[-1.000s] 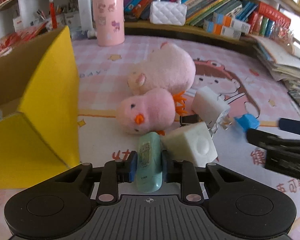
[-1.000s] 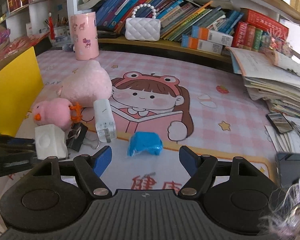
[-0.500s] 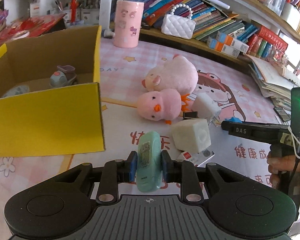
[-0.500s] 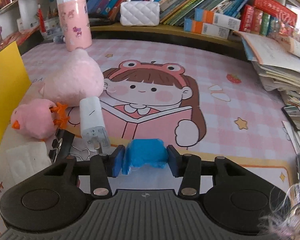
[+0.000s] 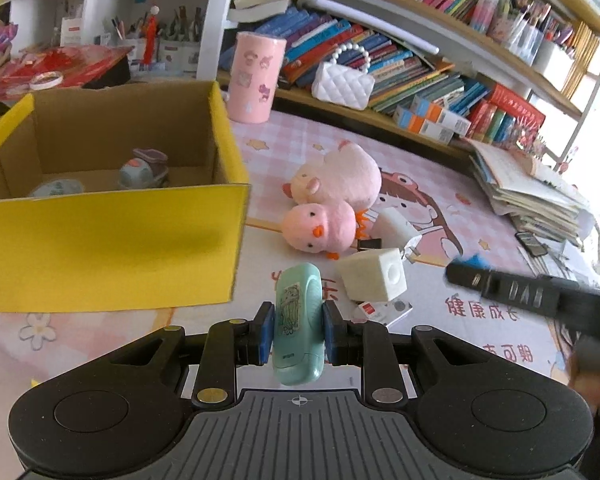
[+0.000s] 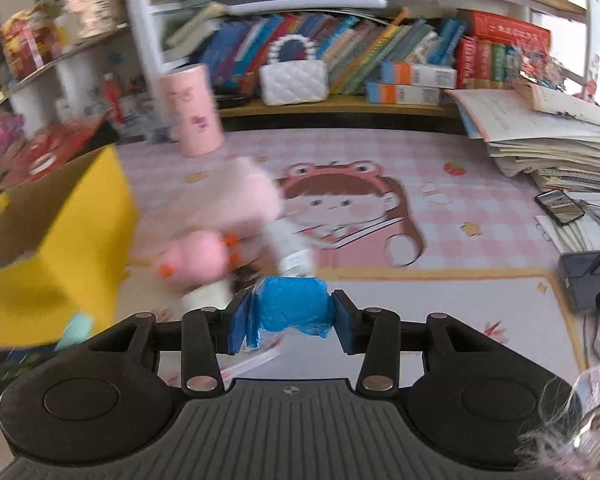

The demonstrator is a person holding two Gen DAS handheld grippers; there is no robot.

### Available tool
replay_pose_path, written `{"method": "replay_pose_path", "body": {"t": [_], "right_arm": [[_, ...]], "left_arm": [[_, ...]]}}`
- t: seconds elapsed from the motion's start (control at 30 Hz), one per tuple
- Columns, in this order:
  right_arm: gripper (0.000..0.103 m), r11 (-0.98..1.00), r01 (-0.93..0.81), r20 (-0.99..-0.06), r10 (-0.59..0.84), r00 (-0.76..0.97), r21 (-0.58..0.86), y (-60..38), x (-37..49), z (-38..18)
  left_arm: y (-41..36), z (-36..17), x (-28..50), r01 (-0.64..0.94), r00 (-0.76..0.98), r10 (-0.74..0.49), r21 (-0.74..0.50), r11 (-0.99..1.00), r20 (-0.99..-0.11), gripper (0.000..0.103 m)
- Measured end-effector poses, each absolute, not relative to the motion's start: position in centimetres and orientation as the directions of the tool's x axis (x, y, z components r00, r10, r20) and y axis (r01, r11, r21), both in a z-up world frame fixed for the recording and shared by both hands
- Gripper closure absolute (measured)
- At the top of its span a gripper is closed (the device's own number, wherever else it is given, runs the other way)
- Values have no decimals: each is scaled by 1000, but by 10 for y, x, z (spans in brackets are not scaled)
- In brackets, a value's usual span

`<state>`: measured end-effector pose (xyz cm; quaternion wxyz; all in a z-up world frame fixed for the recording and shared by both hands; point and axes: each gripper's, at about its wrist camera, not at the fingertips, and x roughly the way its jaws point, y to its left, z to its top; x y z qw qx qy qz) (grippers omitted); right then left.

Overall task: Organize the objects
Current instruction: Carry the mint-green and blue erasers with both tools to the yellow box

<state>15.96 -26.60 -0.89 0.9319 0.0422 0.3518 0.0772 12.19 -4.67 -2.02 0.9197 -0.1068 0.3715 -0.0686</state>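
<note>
A yellow cardboard box [image 5: 112, 248] is seen at the left of the mat; beside it, a mint-green case [image 5: 299, 328] is clamped upright in the left gripper [image 5: 298, 332]. Further right, a blue crumpled object [image 6: 292, 306] is pinched off the mat by the right gripper [image 6: 290, 320]

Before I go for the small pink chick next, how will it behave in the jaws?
The small pink chick looks plush, so it will probably squash and need a deep bite. It is likely light. Its rounded body leans against the bigger pink toy and the white charger, so lifting it may nudge them.
</note>
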Motion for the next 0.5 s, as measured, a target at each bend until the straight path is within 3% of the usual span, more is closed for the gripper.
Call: {"method": "replay_pose_path", "body": {"t": [0.5], "right_arm": [[62, 931, -349, -687, 323, 651, 107, -144, 84, -10]], "left_arm": [[46, -12, 48, -58, 740, -124, -247, 967, -661, 80]]}}
